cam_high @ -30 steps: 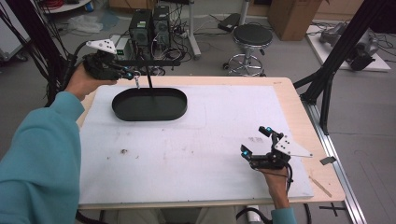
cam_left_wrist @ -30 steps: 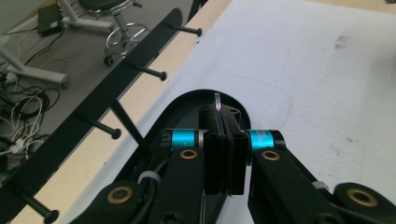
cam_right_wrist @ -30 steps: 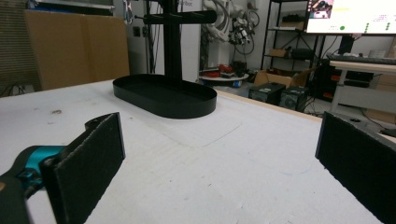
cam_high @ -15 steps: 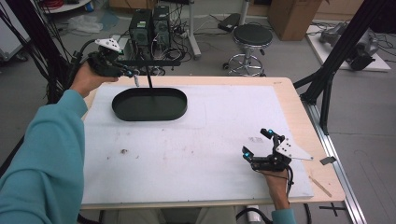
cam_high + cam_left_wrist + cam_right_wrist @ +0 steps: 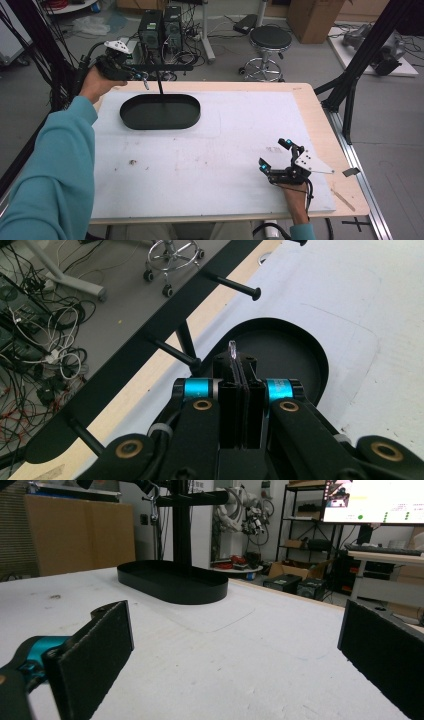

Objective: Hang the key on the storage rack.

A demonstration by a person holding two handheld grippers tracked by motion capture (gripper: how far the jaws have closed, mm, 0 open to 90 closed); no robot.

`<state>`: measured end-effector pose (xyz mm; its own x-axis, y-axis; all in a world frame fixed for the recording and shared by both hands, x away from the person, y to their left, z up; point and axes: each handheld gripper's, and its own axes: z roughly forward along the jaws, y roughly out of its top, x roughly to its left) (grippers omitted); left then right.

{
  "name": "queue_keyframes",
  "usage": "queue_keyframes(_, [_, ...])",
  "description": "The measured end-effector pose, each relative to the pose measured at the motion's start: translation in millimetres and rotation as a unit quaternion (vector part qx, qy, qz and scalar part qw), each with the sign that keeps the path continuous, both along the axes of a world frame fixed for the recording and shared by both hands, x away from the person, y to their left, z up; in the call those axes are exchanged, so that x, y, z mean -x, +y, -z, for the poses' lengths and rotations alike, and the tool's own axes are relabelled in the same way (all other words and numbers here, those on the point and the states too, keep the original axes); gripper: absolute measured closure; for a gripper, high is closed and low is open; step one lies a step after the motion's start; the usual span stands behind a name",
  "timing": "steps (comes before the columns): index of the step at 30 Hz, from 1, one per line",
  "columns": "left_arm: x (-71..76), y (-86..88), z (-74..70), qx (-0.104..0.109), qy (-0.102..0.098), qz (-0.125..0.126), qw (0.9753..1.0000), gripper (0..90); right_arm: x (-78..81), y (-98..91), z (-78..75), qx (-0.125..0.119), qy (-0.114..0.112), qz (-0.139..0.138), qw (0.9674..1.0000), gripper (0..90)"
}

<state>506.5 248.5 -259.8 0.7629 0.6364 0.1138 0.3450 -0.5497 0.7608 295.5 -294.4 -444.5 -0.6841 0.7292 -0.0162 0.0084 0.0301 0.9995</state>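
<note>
1. The left gripper point(image 5: 137, 76) is held up at the far left corner of the table, beside the crossbar point(image 5: 165, 66) of a black stand. Its jaws are clenched on a small, thin, clear piece point(image 5: 233, 351) whose tip rises between the pads; I cannot tell exactly what this piece is.
2. The stand has an oval black tray point(image 5: 160, 112) as its base, a thin post, and a flat bar with short pegs point(image 5: 235, 284) pointing sideways. It looks like a rack for hanging small things.
3. The step in hand seems to be hanging the small piece on a peg. In the high view a little hook-shaped item point(image 5: 145, 84) dangles just under the left end of the bar.
4. The next move calls for lining the piece up with a free peg, sliding it on, then loosening the jaws gently.
5. The right gripper point(image 5: 273, 158) rests near the front right edge on the white mat point(image 5: 225, 165), jaws spread wide and holding nothing.
6. No brand or label can be read; the text on the monitor point(image 5: 372, 501) in the right gripper view is too small.
</note>
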Motion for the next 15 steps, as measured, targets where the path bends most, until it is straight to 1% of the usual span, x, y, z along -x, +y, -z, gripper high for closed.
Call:
queue_keyframes(1, [-0.5, 0.1, 0.4, 0.002, 0.001, -0.003, 1.0, 88.6, -0.6, -0.1, 0.3, 0.003, -0.003, -0.001, 1.0, 0.6])
queue_keyframes(3, [-1.4, 0.4, 0.9, -0.001, 0.002, -0.007, 1.0, 88.6, -1.6, -0.1, 1.1, 0.006, -0.007, 0.0, 1.0, 0.6])
queue_keyframes(4, [-1.9, 0.5, 1.4, 0.001, 0.003, -0.007, 1.0, 88.6, -1.4, -0.2, 1.4, 0.005, -0.005, 0.0, 1.0, 0.6])
queue_keyframes(5, [-2.1, 0.4, 1.6, -0.002, 0.002, -0.01, 0.9999, 88.6, -0.8, -0.1, 1.6, 0.004, -0.001, 0.0, 1.0, 0.6])
queue_keyframes(7, [-2.9, 0.3, 2.2, 0.001, 0.002, -0.011, 0.9999, 88.5, -1.0, -0.2, 2.0, 0.001, 0.0, -0.003, 1.0, 0.6])
queue_keyframes(8, [-3.2, 0.1, 2.2, 0.0, 0.001, -0.012, 0.9999, 88.5, -1.3, -0.7, 2.4, 0.0, -0.003, -0.003, 1.0, 0.6])
queue_keyframes(9, [-3.8, 0.1, 2.5, 0.0, 0.001, -0.011, 0.9999, 88.5, -0.9, -0.7, 2.9, -0.003, 0.001, -0.004, 1.0, 0.6])
queue_keyframes(10, [-4.1, -0.7, 3.0, -0.001, 0.0, -0.013, 0.9999, 88.5, -1.2, -0.8, 3.5, -0.005, 0.0, -0.006, 1.0, 0.6])
queue_keyframes(12, [-5.0, -0.7, 3.6, -0.003, 0.001, -0.014, 0.9999, 88.5, -1.4, -1.1, 4.6, -0.002, -0.001, -0.005, 1.0, 0.6])
queue_keyframes(14, [-5.9, -0.4, 4.4, -0.002, 0.002, -0.018, 0.9998, 88.5, -1.1, -0.7, 5.4, -0.003, 0.002, -0.008, 1.0, 0.6])
queue_keyframes(15, [-6.3, 0.1, 4.6, -0.004, 0.001, -0.019, 0.9998, 88.5, -1.2, -0.6, 5.8, -0.003, 0.0, -0.007, 1.0, 0.6])
